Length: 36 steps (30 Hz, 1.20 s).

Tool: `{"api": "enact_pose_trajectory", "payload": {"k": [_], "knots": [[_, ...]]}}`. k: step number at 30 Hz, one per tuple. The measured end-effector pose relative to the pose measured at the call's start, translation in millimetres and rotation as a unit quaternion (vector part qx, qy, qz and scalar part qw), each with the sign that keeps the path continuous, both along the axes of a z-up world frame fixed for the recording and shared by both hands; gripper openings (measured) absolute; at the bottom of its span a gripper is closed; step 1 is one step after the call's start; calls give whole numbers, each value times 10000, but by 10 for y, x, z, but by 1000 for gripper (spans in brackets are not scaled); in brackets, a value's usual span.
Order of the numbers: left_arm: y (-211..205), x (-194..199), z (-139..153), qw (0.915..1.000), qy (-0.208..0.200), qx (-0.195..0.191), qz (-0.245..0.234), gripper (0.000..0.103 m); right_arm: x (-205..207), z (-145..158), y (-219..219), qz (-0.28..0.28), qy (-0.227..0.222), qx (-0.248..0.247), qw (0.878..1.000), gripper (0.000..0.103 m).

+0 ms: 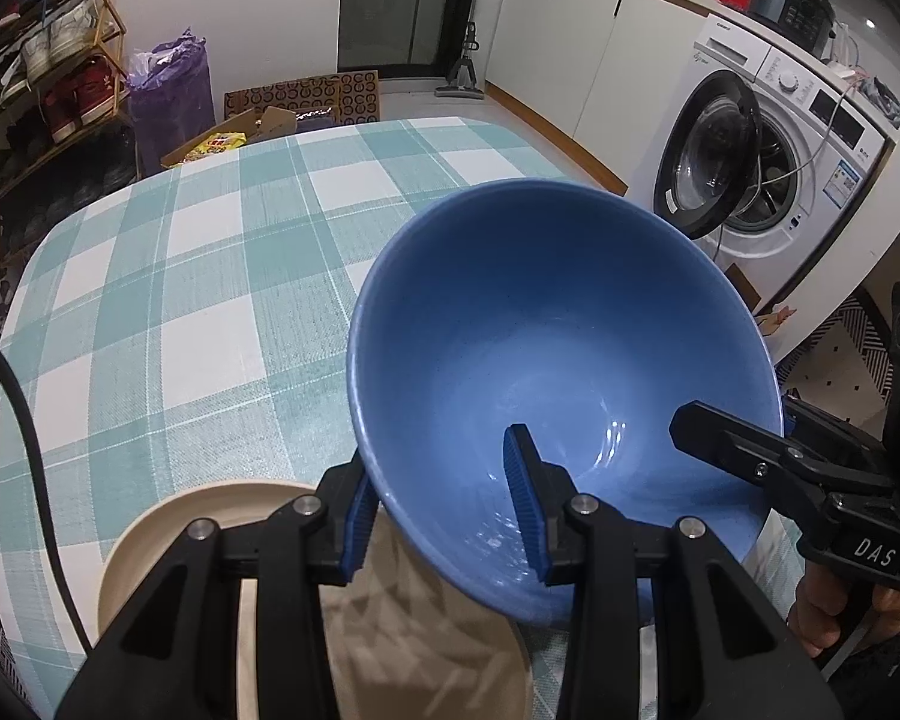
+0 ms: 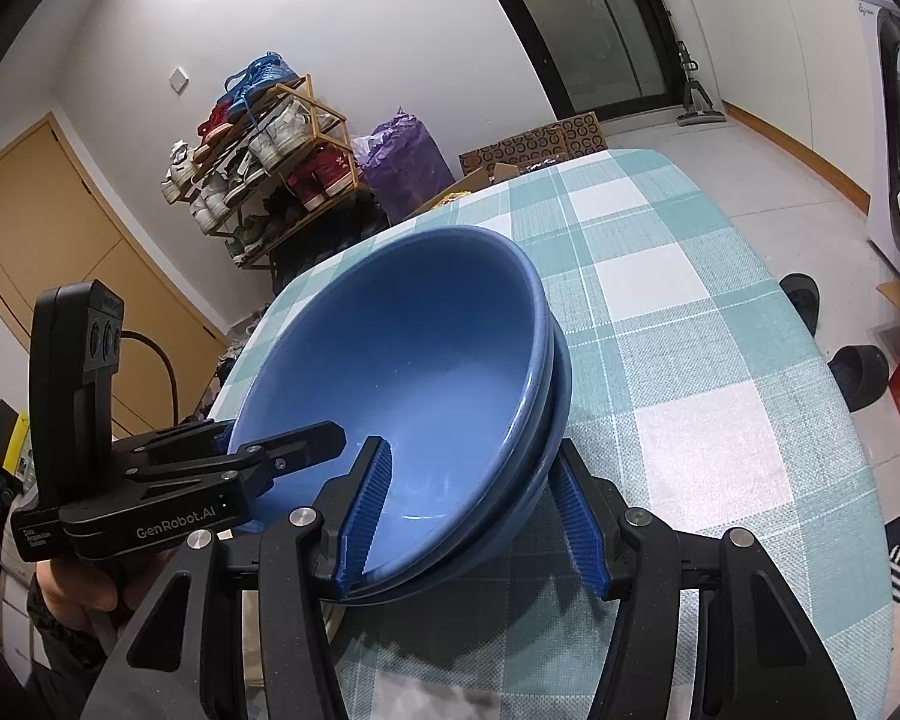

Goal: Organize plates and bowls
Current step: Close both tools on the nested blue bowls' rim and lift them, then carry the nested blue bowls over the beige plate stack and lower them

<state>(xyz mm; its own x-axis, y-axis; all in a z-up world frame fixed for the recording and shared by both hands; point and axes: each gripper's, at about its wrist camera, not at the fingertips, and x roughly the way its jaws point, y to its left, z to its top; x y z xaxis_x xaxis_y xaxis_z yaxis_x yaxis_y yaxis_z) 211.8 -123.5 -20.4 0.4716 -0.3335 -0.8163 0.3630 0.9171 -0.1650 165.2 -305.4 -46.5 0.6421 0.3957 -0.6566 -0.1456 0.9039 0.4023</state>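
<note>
Two blue bowls nested, upper bowl (image 2: 414, 372) seated in lower bowl (image 2: 549, 450), the pair tilted above the checked tablecloth (image 2: 690, 312); right gripper (image 2: 471, 522) straddles the near rim of the stack, one ribbed blue pad inside the upper bowl, the other against the outer wall of the lower bowl, jaws at a middling gap and closed on both rims; left gripper (image 1: 447, 501) takes the same stack from the other side, one pad inside the upper bowl (image 1: 540, 360), the other on the outside wall, jaws narrow and clamped on the rim; from the left wrist view only the upper bowl's interior shows, the lower one hidden behind it; beige plate (image 1: 168, 522) lies on the cloth directly beneath and to the left of the left gripper's fingers, partly under the bowl; the right gripper (image 1: 744, 438) enters that view from the right, touching the bowl's right rim; washing machine (image 1: 762, 150) beyond the table, well apart from the bowls; shoe rack (image 2: 264, 156) past the far edge.
</note>
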Motion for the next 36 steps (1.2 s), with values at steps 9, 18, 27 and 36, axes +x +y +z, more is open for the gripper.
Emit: {"api": "enact_pose_trajectory", "payload": {"k": [9,18,27,36], "knots": [[17,-71,101,9999,-146,16,29,39,-55,106,2,29,-130,4,9999,56],[56,-200,266,9994,-333,9,80,39,-189,263,18,100,-337,-8,9994,56],[180,-351,399,9986,-487,-3,196,39,-325,421,130,268,-517,-45,9983,56],[437,-513,424,9974,-589,-70,416,39,-437,490,368,509,-602,-124,9968,56]]}}
